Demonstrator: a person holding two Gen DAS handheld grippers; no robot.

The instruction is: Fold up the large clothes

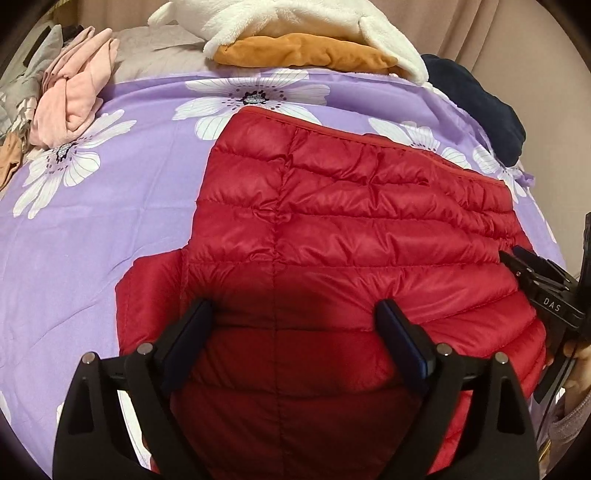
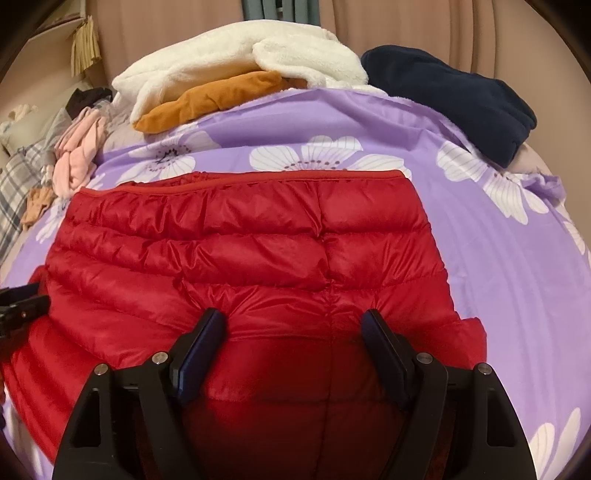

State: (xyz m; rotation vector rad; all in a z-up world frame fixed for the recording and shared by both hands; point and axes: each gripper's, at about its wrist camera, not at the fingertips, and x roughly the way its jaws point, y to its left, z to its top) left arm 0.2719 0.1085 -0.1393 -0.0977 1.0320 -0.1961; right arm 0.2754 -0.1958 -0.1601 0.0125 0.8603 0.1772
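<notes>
A red quilted puffer jacket [image 1: 332,229] lies flat on the purple flowered bedspread [image 1: 92,240]; it also shows in the right wrist view [image 2: 240,258]. My left gripper [image 1: 295,314] is open and empty, hovering over the jacket's near part. My right gripper [image 2: 293,325] is open and empty, also above the jacket's near part. The right gripper shows at the right edge of the left wrist view [image 1: 532,273], beside the jacket's right side. The left gripper shows at the left edge of the right wrist view [image 2: 22,306].
At the far side of the bed lie a white fleece [image 2: 236,55] over an orange garment [image 2: 207,99], a navy garment [image 2: 454,96] at the right, and pink clothes [image 1: 74,92] at the left. A curtain [image 2: 424,22] hangs behind.
</notes>
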